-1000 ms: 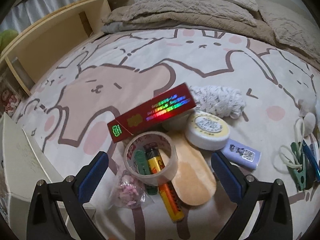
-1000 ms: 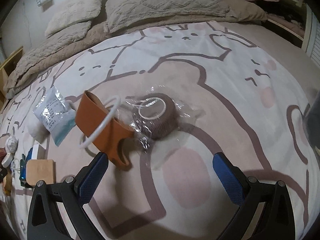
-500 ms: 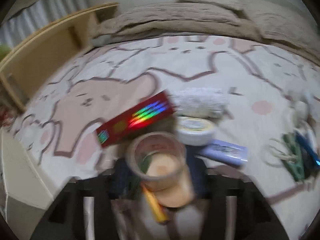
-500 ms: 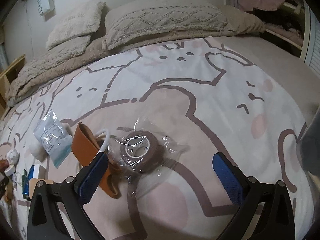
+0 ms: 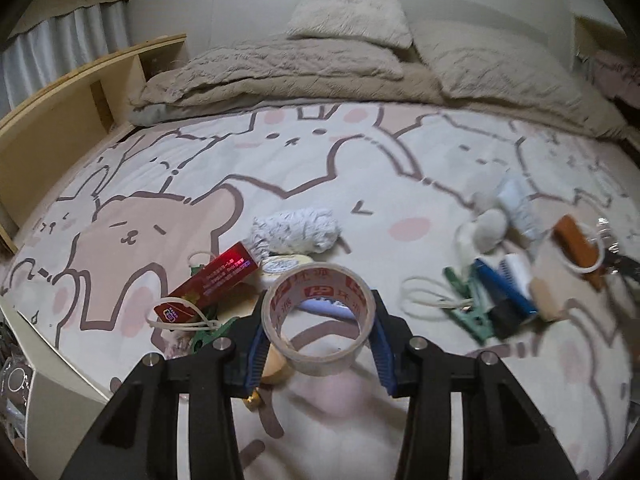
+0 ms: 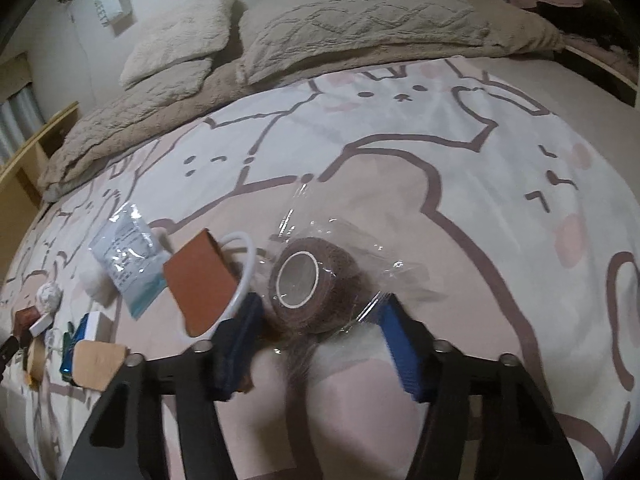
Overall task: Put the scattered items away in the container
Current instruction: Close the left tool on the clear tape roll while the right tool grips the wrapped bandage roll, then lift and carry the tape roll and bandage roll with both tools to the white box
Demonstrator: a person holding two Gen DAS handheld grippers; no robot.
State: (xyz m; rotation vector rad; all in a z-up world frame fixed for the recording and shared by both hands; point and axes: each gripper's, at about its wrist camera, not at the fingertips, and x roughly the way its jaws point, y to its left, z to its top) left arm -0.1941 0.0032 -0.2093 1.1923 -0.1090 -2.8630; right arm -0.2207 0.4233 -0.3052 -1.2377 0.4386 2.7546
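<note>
Midway through pickup: left gripper (image 5: 318, 346) pinched packing tape roll (image 5: 319, 316); right gripper (image 6: 320, 334) closing on wrapped brown bandage roll (image 6: 310, 284). Next: carry to container.

The bedspread (image 5: 304, 160) (pale, printed with cartoon rabbits and bears) covers the bed. At its far edge lies a rumpled beige blanket (image 5: 272, 68), with two fluffy pillows (image 6: 352, 20) resting on and behind it. A wooden shelf unit (image 5: 72, 108) stands along the bedspread's left side.
</note>
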